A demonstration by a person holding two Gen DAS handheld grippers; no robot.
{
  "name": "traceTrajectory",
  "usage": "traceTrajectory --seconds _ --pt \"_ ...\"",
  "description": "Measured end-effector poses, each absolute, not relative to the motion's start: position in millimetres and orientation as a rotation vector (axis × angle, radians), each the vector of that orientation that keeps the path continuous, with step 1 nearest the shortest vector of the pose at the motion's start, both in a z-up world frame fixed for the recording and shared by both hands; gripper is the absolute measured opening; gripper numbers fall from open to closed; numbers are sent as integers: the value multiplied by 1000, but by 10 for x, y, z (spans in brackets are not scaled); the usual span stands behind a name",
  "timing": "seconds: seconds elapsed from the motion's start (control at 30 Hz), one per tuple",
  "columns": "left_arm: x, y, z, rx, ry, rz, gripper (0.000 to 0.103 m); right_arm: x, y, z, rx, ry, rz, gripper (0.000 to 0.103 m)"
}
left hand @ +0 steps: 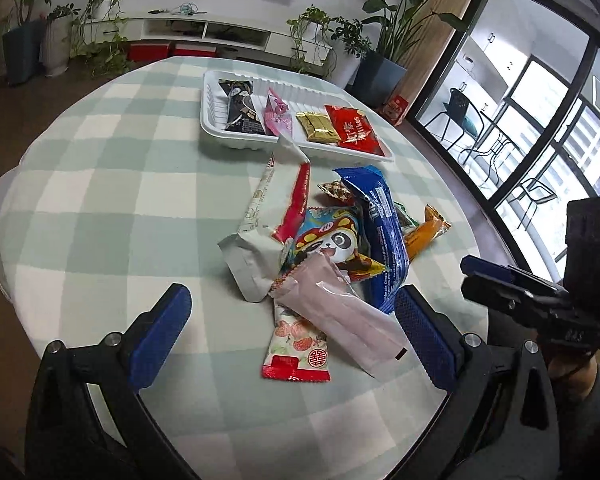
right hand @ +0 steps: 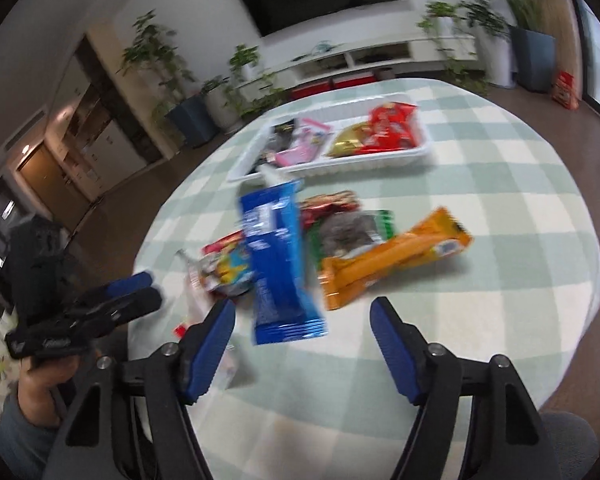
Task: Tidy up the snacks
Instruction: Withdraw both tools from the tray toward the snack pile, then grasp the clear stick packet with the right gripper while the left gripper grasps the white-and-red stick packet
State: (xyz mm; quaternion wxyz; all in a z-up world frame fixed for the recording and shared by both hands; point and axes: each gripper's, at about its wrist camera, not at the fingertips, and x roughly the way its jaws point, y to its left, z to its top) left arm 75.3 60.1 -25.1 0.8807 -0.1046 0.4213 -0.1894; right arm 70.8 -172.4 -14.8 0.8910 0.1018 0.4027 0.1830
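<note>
Left gripper (left hand: pixel 292 322) jaws spread wide, empty, over pale pink wrapper (left hand: pixel 342 312) at near edge of snack pile. White plastic tray (left hand: pixel 216 92) behind pile, on checked table (left hand: pixel 100 184). Right gripper (right hand: pixel 302 346) jaws apart, empty, near long blue packet (right hand: pixel 278 256). Risk: overlapping, slippery wrappers; pinch may drag neighbours.

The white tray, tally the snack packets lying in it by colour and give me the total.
Snack packets in the white tray, by colour:
black packet: 1
pink packet: 1
gold packet: 1
red packet: 1
Total: 4
</note>
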Motion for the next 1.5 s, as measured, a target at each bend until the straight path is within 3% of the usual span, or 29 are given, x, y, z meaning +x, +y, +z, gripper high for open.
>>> traceTrajectory --seconds 0.23,0.43,0.53,0.6,0.77,0.87,1.2,1.33,1.5 --pt "818 911 -120 -223 864 -373 103 652 -1091 -182 9 855 549 70" --pt "769 1052 -135 -223 864 -361 103 813 -740 -443 -112 943 567 56" --pt "796 1052 -146 -222 865 -370 103 870 -670 -517 -142 962 573 48" --pt "835 1006 -133 -203 867 -386 103 881 -658 -541 -149 975 577 37" --pt "1063 805 -114 -93 905 -422 103 856 -726 -589 -134 993 577 28" --pt "1277 668 -76 -9 925 -435 103 815 -821 -567 -91 993 577 16" --pt "2066 176 -167 258 1055 -445 96 604 -1136 -482 31 975 575 11" --pt "2331 43 -338 323 1106 -428 83 556 -1172 -492 29 977 573 11" --pt "2502 -75 -469 337 1141 -433 82 498 -1182 -528 40 985 579 11"
